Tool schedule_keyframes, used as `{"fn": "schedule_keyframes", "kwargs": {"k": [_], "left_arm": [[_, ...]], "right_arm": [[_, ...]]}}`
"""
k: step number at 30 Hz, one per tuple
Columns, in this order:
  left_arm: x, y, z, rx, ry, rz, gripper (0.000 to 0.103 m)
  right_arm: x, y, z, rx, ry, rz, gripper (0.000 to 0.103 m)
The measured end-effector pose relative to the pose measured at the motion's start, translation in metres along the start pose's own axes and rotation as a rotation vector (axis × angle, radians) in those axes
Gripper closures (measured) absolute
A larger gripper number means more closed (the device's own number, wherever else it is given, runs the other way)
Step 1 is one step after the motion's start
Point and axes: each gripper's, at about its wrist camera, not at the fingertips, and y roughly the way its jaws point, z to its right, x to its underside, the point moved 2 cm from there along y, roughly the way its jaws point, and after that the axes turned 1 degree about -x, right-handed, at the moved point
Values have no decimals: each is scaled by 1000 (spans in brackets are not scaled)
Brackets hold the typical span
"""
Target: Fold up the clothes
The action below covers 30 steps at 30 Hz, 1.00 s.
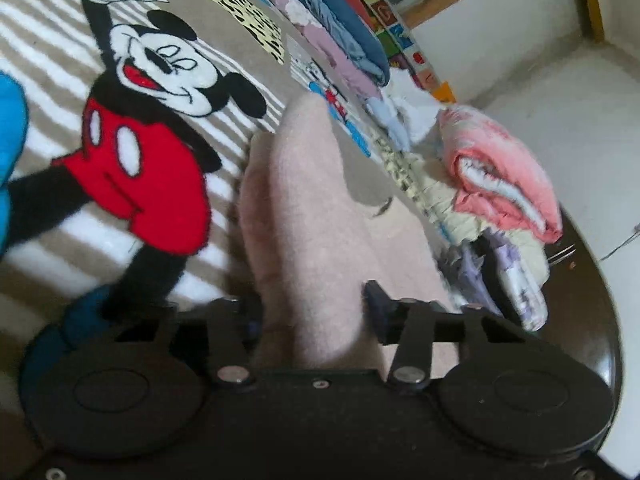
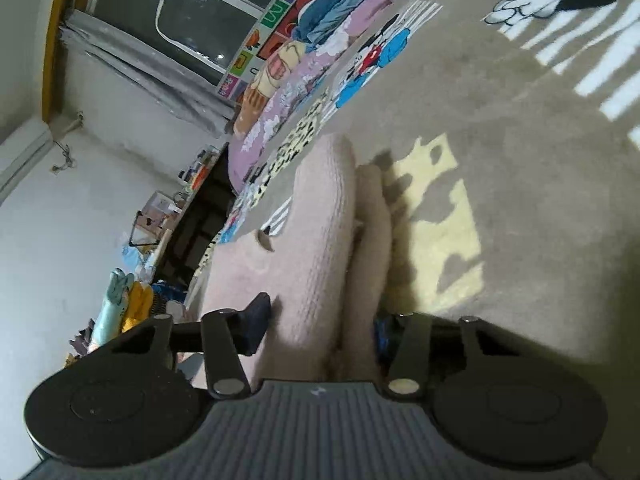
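A fluffy pale pink garment lies bunched on a beige Mickey Mouse blanket. My left gripper is shut on a thick fold of the pink garment, which fills the space between its jaws. In the right wrist view the same pink garment runs forward in a folded ridge. My right gripper is shut on its near end, the fabric bulging between the jaws.
A folded coral-pink cloth sits on a pile of clothes at the bed's right edge. Blue and lilac clothes lie heaped along the far side. The blanket spreads to the right. A window and a cluttered shelf lie beyond.
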Motion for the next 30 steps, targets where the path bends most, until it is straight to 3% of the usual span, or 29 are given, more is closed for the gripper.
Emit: {"fn": "schedule_keyframes", "kwargs": {"k": [3, 9, 18, 24, 30], "left_arm": [[6, -13, 2, 52, -61, 19, 67], [39, -50, 21, 111, -110, -8, 68], [110, -88, 78, 199, -81, -67, 68], [143, -49, 142, 296, 42, -186, 68], [157, 38, 225, 405, 155, -307, 68]], "right_arm": [[4, -7, -1, -27, 2, 21, 65], [26, -46, -14, -74, 43, 37, 67], [84, -167, -28, -121, 163, 138, 67], [114, -263, -17, -137, 201, 307, 67], [100, -345, 13, -136, 159, 531, 67]]}}
